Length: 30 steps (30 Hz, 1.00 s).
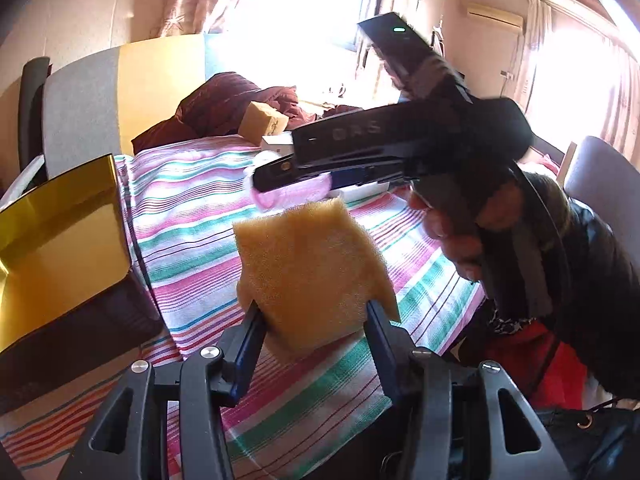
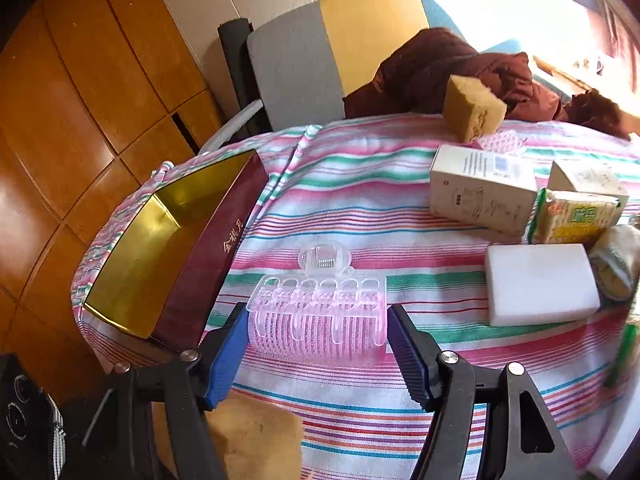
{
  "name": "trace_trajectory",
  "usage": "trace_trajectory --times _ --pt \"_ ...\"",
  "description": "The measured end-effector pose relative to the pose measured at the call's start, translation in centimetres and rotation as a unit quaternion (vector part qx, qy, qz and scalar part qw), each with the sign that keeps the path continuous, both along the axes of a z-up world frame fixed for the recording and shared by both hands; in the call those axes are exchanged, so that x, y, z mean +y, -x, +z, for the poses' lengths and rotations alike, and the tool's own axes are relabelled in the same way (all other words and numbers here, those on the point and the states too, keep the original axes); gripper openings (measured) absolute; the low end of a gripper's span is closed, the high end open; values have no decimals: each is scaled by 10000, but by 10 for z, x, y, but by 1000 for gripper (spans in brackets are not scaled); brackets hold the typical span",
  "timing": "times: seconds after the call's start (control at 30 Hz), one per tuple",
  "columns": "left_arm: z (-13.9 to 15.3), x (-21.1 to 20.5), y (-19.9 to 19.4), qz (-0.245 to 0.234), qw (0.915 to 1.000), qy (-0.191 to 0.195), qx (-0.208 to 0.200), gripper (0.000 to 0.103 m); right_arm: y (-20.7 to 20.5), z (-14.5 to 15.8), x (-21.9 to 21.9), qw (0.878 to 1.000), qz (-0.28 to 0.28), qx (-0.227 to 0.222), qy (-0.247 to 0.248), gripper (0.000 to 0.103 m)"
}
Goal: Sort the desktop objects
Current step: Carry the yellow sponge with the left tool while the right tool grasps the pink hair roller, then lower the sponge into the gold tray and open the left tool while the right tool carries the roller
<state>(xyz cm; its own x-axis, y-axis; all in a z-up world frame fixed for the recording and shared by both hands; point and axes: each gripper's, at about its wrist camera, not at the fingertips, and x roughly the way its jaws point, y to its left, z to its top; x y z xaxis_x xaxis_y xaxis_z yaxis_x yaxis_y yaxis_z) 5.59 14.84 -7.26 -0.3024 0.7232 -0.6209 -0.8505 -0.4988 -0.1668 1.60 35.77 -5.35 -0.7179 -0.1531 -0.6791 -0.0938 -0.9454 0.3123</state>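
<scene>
My left gripper point(image 1: 314, 312) is shut on a yellow sponge point(image 1: 308, 248) and holds it above the striped cloth point(image 1: 192, 200). Just beyond it my right gripper point(image 1: 288, 184) reaches in from the right, gripped by a person's hand point(image 1: 448, 232). In the right wrist view the right gripper point(image 2: 318, 332) is shut on a pink hair roller point(image 2: 316, 312) with a clear clip, one blue pad against each end. The same sponge point(image 2: 256, 436) shows at that view's bottom edge. A dark red box with a gold lining point(image 2: 160, 248) stands open at the table's left edge point(image 1: 60, 232).
On the right of the cloth lie a white foam block point(image 2: 540, 284), two white cartons point(image 2: 480, 196), a yellow-green packet point(image 2: 576, 216) and a second sponge point(image 2: 474, 108). A brown garment point(image 2: 460, 68) and a grey-yellow chair point(image 2: 296, 64) stand behind.
</scene>
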Motion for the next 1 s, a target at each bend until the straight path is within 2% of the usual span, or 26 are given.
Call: trace_trajectory --times 0.23,0.4,0.53,0.7,0.83,1.0 --pt "19 -18 -2 287 9993 -234 -23 50 -17 4 -4 9990 -257 258 -246 69" --pt "39 -32 1 555 9977 -367 145 51 -24 9 -19 9964 -400 382 -649 69" --pt "56 -46 11 988 9934 -426 405 51 -23 17 -42 9923 -380 549 -1044 69" --pt "72 -73 35 1774 9812 -406 650 52 -14 28 -75 9881 -180 731 -1342 69" --pt "76 -103 59 2426 9673 -408 611 52 0 36 -104 9863 106 829 -1424 69" --pt "65 -134 88 3080 9500 -140 497 52 25 42 -138 9847 532 864 -1418 69"
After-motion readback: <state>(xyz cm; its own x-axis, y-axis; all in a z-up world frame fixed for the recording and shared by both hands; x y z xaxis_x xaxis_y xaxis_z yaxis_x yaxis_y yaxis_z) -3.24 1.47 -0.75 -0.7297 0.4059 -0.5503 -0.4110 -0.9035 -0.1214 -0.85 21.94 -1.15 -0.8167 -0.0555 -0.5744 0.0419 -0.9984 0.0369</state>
